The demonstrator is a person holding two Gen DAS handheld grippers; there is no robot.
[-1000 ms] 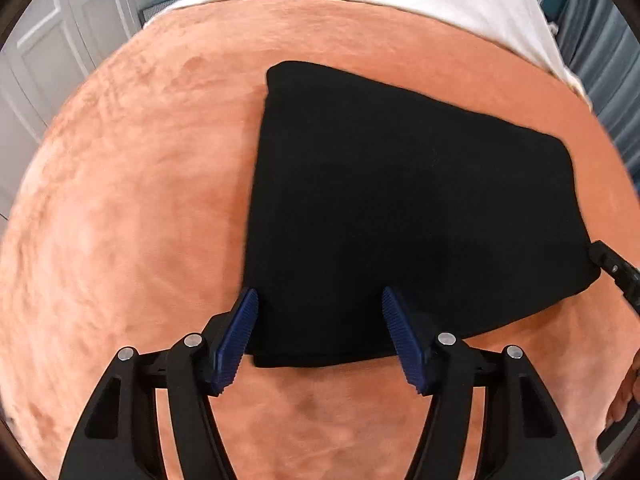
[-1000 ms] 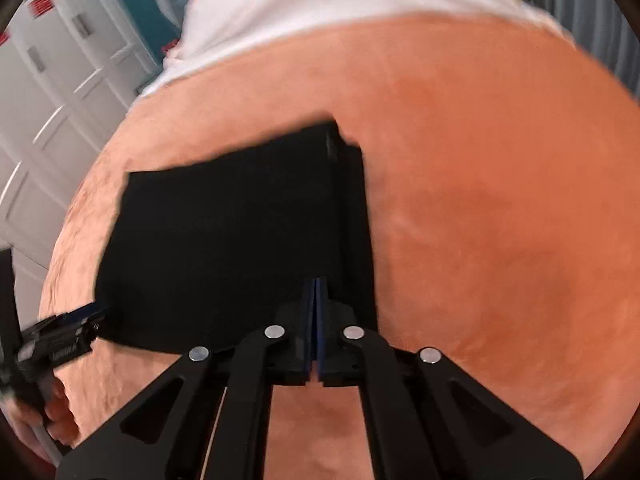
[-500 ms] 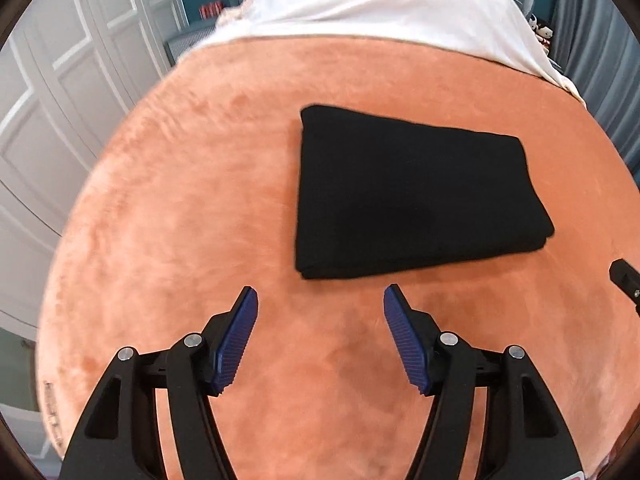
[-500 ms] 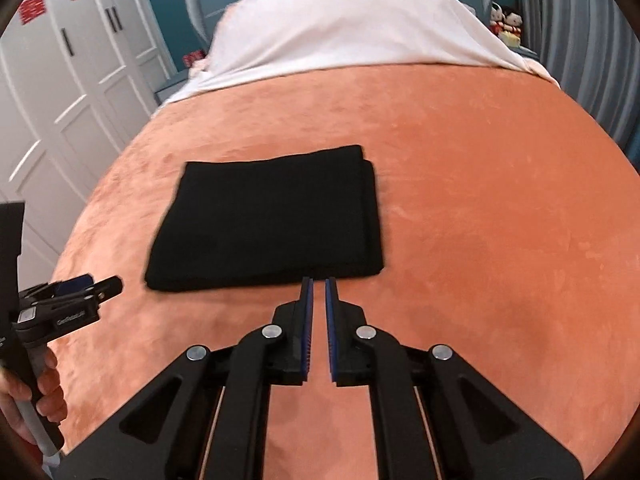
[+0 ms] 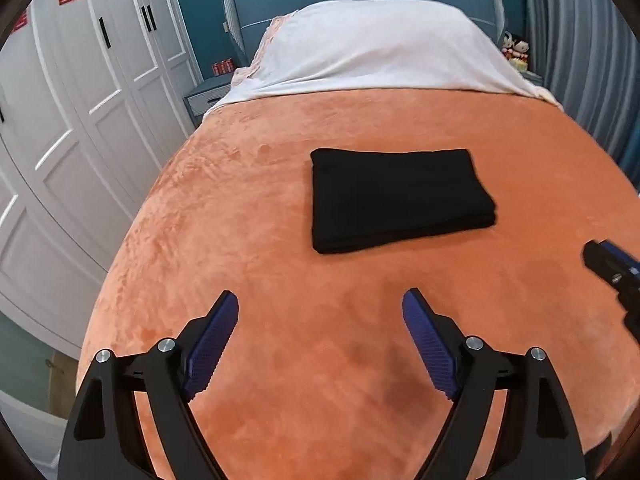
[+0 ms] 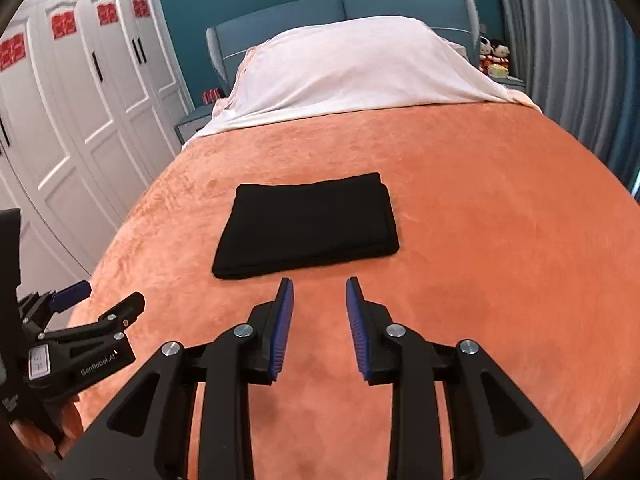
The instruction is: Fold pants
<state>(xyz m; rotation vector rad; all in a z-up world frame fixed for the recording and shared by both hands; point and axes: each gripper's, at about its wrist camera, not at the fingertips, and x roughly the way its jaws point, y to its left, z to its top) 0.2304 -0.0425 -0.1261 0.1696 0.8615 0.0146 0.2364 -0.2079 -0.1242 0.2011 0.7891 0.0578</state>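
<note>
While the black pants (image 5: 398, 198) lie folded into a flat rectangle on the orange blanket (image 5: 248, 208) of the bed, both tools are held clear of them, nearer the foot. The left gripper (image 5: 320, 320) has its jaws spread wide and holds nothing. The right gripper (image 6: 319, 302) has its jaws parted more narrowly, also holding nothing, just short of the pants' near edge. A white sheet (image 6: 360, 68) covers the pillows.
</note>
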